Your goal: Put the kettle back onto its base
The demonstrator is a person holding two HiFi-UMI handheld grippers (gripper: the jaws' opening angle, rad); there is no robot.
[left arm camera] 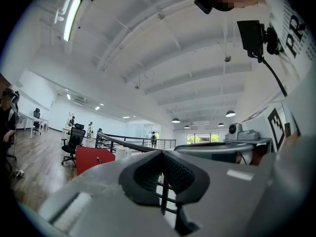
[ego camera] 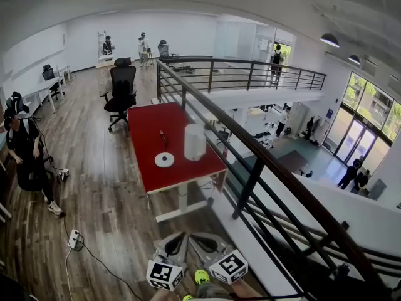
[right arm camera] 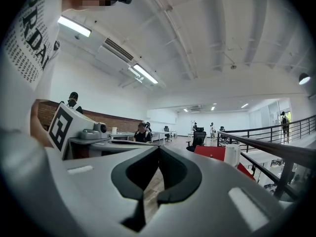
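A white kettle [ego camera: 195,142] stands on the red table [ego camera: 147,121] near its right edge. Its round white base [ego camera: 164,160] lies to the kettle's left, apart from it. Both grippers hang low at the near edge of the head view, far from the table. My left gripper [ego camera: 180,237] is shut with nothing between its pads, and so is my right gripper [ego camera: 195,237]. In the left gripper view the shut left gripper [left arm camera: 161,154] points level, with the kettle [left arm camera: 122,152] small and far off. The right gripper [right arm camera: 158,149] shows its jaws closed too, with the kettle [right arm camera: 232,155] distant at the right.
A dark metal railing [ego camera: 250,149] runs along the table's right side, beside a drop to the floor below. A black office chair [ego camera: 121,89] stands behind the table. A person [ego camera: 25,149] sits at the left. A power strip [ego camera: 74,238] and its cable lie on the wooden floor.
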